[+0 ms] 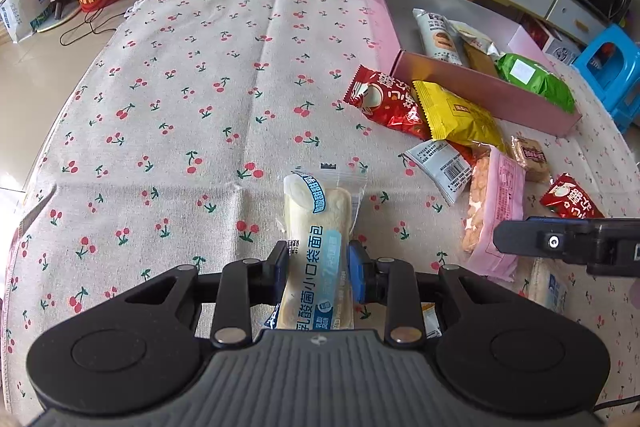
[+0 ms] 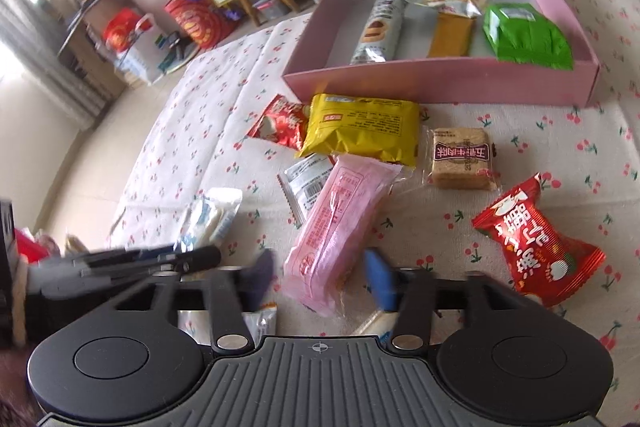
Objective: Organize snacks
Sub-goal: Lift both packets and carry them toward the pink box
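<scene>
The left gripper point(image 1: 318, 273) clamps a long clear-wrapped cream bread roll with blue print point(image 1: 316, 243); its long axis runs straight ahead along the fingers, toward the far edge of the cherry-print cloth table point(image 1: 180, 87). The right gripper point(image 2: 320, 277) stands partly open around the near end of a glossy pink oblong packet point(image 2: 340, 215), pads not pressing. A pink cardboard box point(image 2: 440, 83) sits toward the far right corner.

Bread packet point(image 1: 316, 251) clamped upright, snacks point(image 2: 360, 135) before pink box point(image 2: 440, 83)
</scene>
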Available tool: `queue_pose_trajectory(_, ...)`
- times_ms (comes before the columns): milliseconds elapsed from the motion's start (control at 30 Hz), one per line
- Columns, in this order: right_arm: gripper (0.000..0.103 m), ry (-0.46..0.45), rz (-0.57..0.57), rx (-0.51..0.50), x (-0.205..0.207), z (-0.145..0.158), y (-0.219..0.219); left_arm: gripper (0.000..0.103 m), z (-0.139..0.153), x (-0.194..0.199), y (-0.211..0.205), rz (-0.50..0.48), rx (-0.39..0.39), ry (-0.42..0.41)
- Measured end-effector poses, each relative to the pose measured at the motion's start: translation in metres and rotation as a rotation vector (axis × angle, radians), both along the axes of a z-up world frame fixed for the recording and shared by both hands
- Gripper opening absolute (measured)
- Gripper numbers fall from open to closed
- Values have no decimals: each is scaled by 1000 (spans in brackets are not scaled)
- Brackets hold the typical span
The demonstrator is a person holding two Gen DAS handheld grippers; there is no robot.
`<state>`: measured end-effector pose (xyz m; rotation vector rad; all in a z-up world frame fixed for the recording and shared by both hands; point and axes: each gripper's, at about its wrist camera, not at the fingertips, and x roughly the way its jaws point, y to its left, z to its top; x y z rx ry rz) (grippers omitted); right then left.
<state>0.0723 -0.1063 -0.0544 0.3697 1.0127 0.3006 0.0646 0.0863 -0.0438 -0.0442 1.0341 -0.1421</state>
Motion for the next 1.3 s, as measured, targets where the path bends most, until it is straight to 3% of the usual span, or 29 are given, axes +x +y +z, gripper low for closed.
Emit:
queue_pose_trajectory(67, 69, 5, -20, 9, 4, -1, 1, 28, -1, 0, -1, 2, 3, 3)
queue_pose_trajectory(367, 68, -24, -33, -149, 12, -13, 33, 28, -2, 1, -5, -6, 23, 0)
queue_pose_trajectory(500, 45, -51, -9, -267, 7, -13, 40, 28, -2, 0, -5, -5, 21, 0)
queue_pose_trajectory(533, 45, -50, -2, -270, 7, -13, 38, 28, -1, 0, -5, -5, 18, 1)
queue_pose_trajectory(933, 42, 57, -66, -112, -2, 1, -5, 28, 18, 1, -5, 7, -46, -33)
queue_pose_trajectory(1300, 42, -17, -111, -3, -2, 43, -36, 28, 47, 14, -16, 17, -125, -104)
